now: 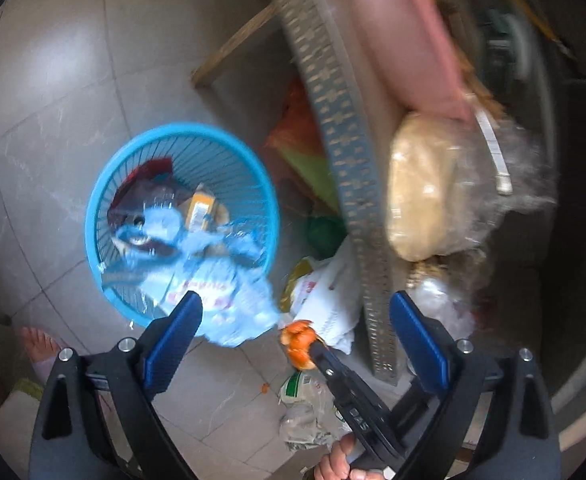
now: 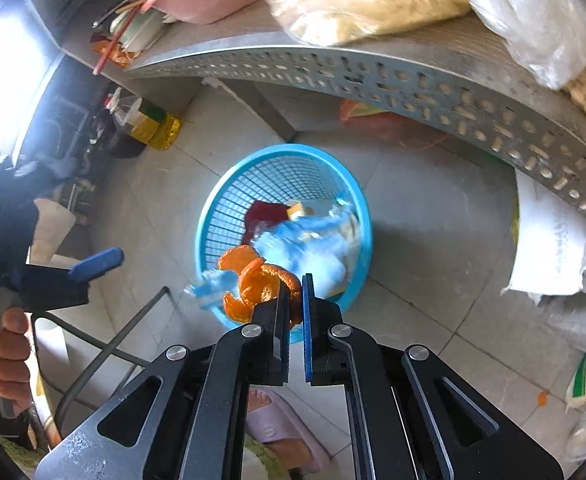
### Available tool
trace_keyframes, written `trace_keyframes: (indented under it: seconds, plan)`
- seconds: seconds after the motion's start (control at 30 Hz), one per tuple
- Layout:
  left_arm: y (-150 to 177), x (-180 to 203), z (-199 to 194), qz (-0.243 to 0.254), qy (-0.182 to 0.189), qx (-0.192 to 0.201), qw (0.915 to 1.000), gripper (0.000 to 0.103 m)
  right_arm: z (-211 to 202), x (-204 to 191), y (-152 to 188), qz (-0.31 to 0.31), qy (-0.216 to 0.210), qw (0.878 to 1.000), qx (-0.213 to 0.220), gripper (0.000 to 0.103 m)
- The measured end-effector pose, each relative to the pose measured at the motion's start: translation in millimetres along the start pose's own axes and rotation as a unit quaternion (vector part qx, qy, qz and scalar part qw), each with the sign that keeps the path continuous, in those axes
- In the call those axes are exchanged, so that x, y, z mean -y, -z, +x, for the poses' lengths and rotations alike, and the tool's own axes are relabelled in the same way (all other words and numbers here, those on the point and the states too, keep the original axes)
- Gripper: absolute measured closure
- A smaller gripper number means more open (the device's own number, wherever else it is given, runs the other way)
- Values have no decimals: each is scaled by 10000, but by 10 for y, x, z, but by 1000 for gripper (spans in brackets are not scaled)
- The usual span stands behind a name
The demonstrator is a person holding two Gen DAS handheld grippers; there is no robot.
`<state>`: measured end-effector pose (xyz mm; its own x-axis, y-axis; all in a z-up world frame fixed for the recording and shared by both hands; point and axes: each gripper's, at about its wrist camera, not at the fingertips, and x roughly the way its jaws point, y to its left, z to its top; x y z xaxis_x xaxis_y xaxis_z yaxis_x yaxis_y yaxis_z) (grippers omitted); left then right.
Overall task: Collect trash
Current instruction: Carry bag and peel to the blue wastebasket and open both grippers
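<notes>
Right gripper point(image 2: 296, 300) clamped on a curled orange peel point(image 2: 253, 280) — jaws nearly closed, peel pinched at its edge and sticking out to the left of the tips, above the near rim of the blue plastic basket point(image 2: 285, 216). In the left wrist view the same peel point(image 1: 299, 342) sits at the right gripper's tip, beside the basket point(image 1: 181, 220). Left gripper point(image 1: 297, 320) fingers spread wide, nothing between them. A crumpled light-blue plastic wrapper point(image 1: 229, 300) hangs blurred over the basket's near rim, just off the left finger pad point(image 1: 177, 332). Basket stands on the tiled floor point(image 2: 433, 240) and holds wrappers and packaging. Perforated metal shelf point(image 2: 373, 76) above carries bagged goods.
</notes>
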<state>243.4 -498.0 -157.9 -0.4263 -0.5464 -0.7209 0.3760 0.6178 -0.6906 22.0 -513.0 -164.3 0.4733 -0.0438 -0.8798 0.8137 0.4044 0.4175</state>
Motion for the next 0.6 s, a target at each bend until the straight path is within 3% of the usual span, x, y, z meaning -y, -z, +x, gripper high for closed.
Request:
trace_keyframes:
  seconds: [0.2,0.33,0.5,0.53,0.6]
  plan:
    - [311,159,-746,511,178,616,9966,11,224,-300,-103,-358,-52,9991,-227,99]
    - [576,130,-1238,722,212,1026,9919,11,679,-411,-95,-520,96,9961,-709,99]
    - [943,-15,-1701,775,154,1403,9870,11,1463,-399,-3,-752,482,9843,-1519,82]
    - [1011,-36,-1766,794,135,1463,9860,11,1587,-390,6,-832,617,9812,-1627,72]
    - [1142,-70,-1892,863,102,1586,9835,11,1740,-388,13,-1015,921,9764,-1667,66]
